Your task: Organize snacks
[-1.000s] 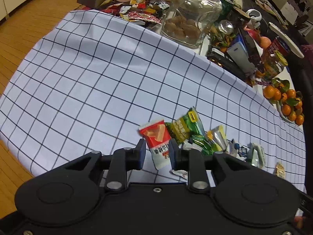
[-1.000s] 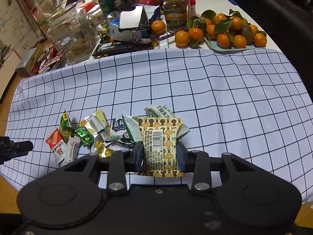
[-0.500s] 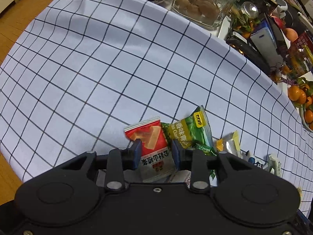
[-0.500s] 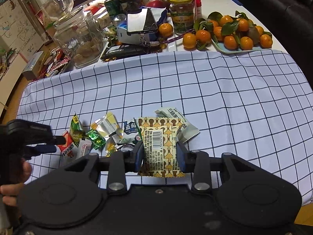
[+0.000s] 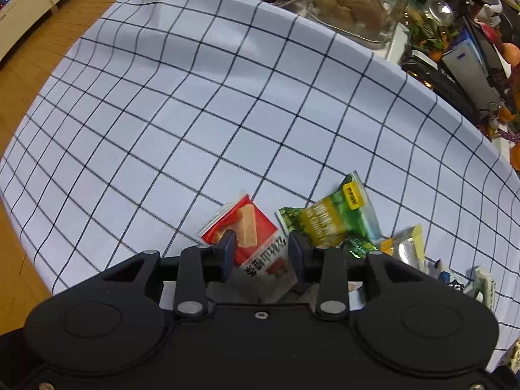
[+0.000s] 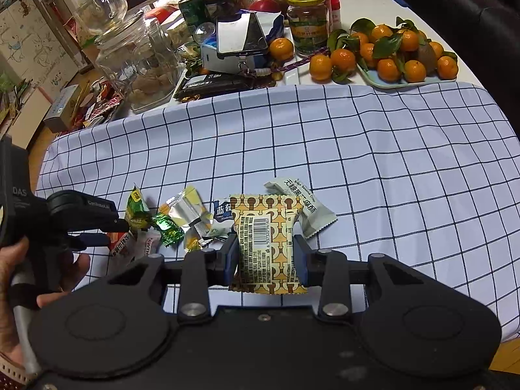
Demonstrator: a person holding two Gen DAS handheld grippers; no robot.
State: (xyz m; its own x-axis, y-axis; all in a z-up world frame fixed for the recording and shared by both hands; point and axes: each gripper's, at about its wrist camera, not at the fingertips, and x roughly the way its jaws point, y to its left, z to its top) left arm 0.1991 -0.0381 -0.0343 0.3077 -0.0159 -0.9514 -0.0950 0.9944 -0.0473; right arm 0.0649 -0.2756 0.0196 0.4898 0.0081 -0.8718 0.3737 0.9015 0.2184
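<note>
Several small snack packets lie in a loose pile on the checked cloth (image 6: 373,149). My left gripper (image 5: 261,248) is down over a red and white wafer packet (image 5: 252,237), which lies between its fingers; whether they press on it I cannot tell. A green and yellow packet (image 5: 334,216) lies just right of it. My right gripper (image 6: 266,255) is shut on a yellow patterned packet with a barcode (image 6: 265,239), held just above the cloth. The left gripper (image 6: 100,230) shows at the left of the right wrist view, over the pile's left end.
A glass jar of cookies (image 6: 139,61), a phone on a box (image 6: 240,39), a jar with a yellow lid (image 6: 307,22) and a tray of tangerines (image 6: 399,55) stand behind the cloth. A pale green packet (image 6: 305,206) lies beside the held one. Wooden floor (image 5: 29,58) lies left.
My left gripper has come down and forward until the red packet lies between its fingers. The right gripper keeps hold of the yellow packet and has risen slightly.
</note>
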